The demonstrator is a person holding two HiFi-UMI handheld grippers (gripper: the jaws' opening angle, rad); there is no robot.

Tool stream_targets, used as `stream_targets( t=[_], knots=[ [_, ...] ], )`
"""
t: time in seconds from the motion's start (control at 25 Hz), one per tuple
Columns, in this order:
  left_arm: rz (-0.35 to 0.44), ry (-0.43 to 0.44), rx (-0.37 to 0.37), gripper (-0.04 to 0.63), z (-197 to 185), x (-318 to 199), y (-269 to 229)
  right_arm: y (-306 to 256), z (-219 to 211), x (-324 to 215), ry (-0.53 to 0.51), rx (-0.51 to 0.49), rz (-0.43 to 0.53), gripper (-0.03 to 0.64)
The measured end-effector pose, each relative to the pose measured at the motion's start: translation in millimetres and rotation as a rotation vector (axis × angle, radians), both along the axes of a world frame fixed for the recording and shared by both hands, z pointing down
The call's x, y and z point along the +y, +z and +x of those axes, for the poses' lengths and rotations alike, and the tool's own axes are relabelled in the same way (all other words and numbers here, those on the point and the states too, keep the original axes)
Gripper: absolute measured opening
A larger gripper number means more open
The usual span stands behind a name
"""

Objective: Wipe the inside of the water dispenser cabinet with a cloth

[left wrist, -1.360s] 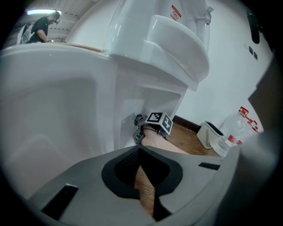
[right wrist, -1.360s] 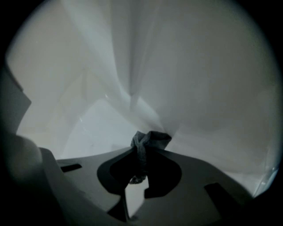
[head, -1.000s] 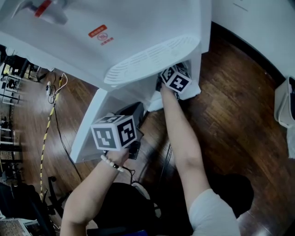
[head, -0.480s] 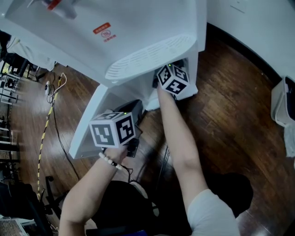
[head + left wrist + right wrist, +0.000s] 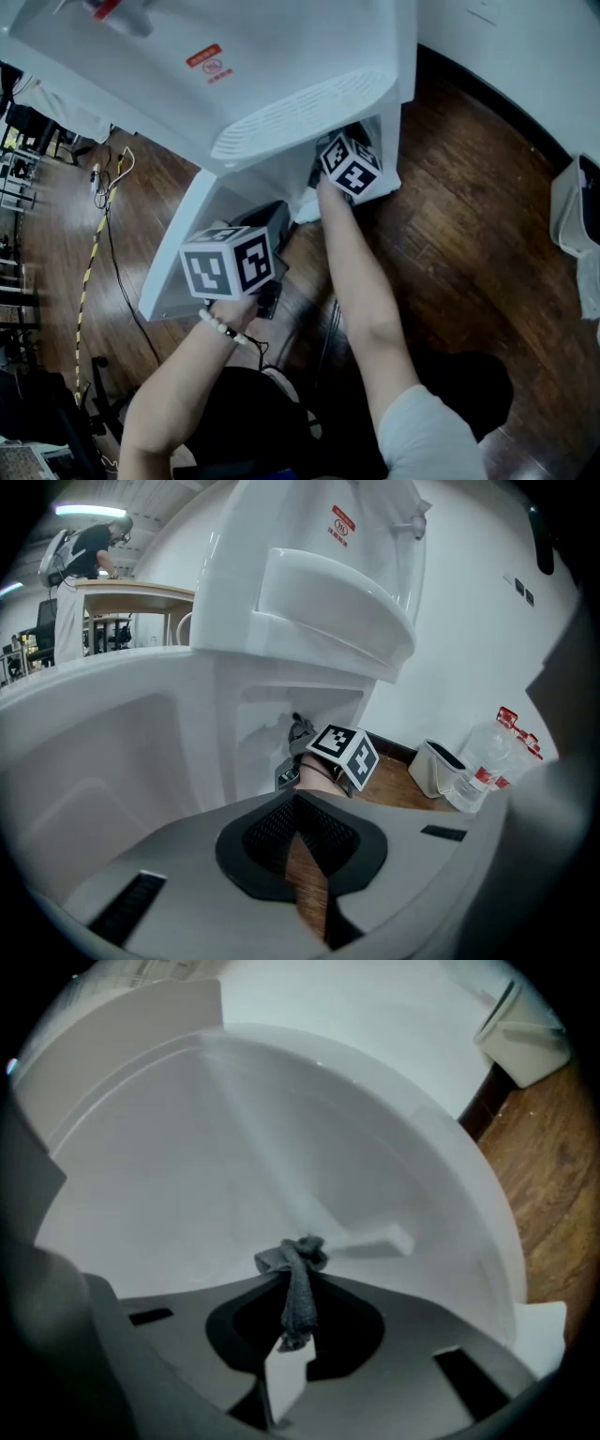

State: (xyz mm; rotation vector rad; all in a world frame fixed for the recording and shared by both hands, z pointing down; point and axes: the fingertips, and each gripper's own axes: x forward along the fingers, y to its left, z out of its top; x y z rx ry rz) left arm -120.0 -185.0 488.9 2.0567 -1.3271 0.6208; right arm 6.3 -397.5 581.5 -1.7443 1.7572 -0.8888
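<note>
The right gripper point(image 5: 296, 1279) is pushed into the open lower cabinet point(image 5: 234, 1166) of the white water dispenser point(image 5: 281, 84), its jaws clamped on a grey cloth point(image 5: 300, 1302). The cloth is bunched into a knot at the jaw tips, and a strip of it hangs down between the jaws. The knot is held close to the white inner wall, just beside a small raised ledge point(image 5: 375, 1241); whether cloth and wall touch cannot be told. From the head view, only the marker cube point(image 5: 350, 169) and the forearm are seen below the drip tray grille point(image 5: 300, 117).

The left gripper point(image 5: 296, 803) is held outside, low and in front of the cabinet, with its jaws brought together at the tips and nothing pinched in them. Brown wooden floor point(image 5: 314, 892) is seen through the slit beneath. A bead bracelet point(image 5: 225, 330) is worn on the left wrist.

To the right of the dispenser, a white bin point(image 5: 436, 766) and clear water bottles point(image 5: 483, 766) are stood near the wall. A yellow cable point(image 5: 94, 272) is trailed across the floor to the left.
</note>
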Motion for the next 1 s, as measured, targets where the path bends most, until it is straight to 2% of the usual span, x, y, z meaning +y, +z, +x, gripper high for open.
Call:
stream_targets(
  t=[0.36, 0.56, 0.76, 1.0],
  knots=[
    [-0.005, 0.01, 0.005, -0.002, 4, 1, 0, 66, 18, 13, 0.067, -0.192, -0.171, 0.037],
    [0.0, 0.014, 0.008, -0.002, 6, 2, -3, 83, 25, 22, 0.104, -0.223, -0.232, 0.037],
    [0.013, 0.017, 0.01, -0.002, 8, 3, -8, 64, 25, 24, 0.093, -0.198, -0.192, 0.037],
    [0.027, 0.024, 0.012, -0.002, 11, 5, -15, 12, 14, 29, 0.046, -0.162, -0.05, 0.037]
  ],
)
